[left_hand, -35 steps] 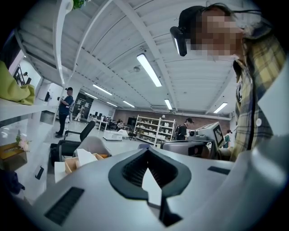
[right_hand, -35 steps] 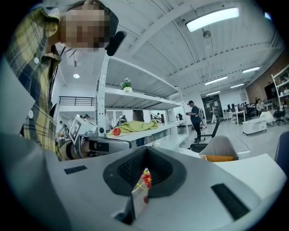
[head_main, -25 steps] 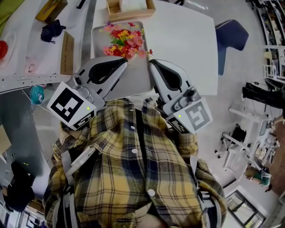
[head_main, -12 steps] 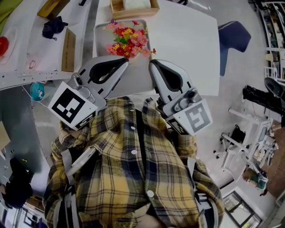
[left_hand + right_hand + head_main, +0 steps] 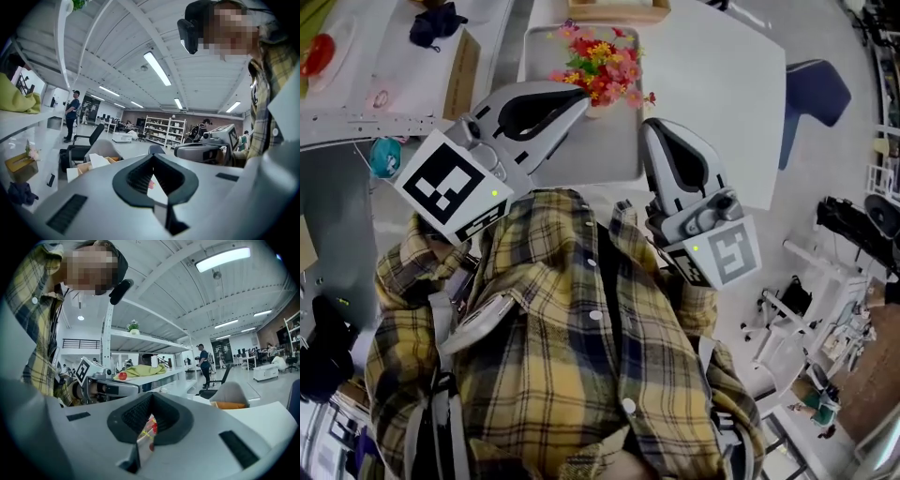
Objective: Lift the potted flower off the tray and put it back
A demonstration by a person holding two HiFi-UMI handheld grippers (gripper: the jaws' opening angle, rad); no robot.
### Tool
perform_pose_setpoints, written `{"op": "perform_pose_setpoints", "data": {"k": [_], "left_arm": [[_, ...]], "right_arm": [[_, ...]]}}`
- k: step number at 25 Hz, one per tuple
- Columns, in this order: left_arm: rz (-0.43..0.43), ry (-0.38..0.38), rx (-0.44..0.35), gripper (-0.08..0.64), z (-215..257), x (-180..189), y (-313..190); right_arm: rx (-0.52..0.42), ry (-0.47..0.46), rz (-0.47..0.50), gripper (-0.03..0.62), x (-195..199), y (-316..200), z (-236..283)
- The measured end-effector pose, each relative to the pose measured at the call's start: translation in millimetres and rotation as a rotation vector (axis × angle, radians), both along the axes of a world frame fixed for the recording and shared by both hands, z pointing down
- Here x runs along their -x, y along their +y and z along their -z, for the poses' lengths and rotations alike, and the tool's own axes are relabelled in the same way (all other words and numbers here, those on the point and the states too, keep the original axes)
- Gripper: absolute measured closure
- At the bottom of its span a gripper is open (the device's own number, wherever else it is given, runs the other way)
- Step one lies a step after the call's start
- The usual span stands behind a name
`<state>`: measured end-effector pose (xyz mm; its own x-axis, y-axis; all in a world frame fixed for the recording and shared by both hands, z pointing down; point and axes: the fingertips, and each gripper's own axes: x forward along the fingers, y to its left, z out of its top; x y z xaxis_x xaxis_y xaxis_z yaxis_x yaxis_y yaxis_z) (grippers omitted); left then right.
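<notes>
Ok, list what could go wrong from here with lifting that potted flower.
1. Both the left hand-held gripper and the right hand-held gripper are shut and empty. Pushed in like that, they could topple the potted flower on its tray.
2. Its blooms hide the pot from the head view, so a grip might crush petals instead.

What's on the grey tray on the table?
The potted flower, with red, pink and yellow blooms, at the tray's far end. Blooms and the left gripper hide most of its pot.
</notes>
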<state>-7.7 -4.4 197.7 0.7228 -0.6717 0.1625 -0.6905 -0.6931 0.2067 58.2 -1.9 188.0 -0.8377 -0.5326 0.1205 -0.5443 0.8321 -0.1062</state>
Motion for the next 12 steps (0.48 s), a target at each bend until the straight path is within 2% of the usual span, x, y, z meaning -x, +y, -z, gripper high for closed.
{"op": "perform_pose_setpoints", "data": {"k": [4, 12], "left_arm": [[-0.010, -0.037, 0.029, 0.552, -25.8, 9.8, -10.5], [0.021, -0.049, -0.005, 0.552, -38.1, 75.6, 14.7]], "right_arm": [[0.022, 0.013, 0.011, 0.595, 8.4, -7.3, -24.0], [-0.009, 0.028, 0.064, 0.595, 81.4, 19.2, -38.1]]}}
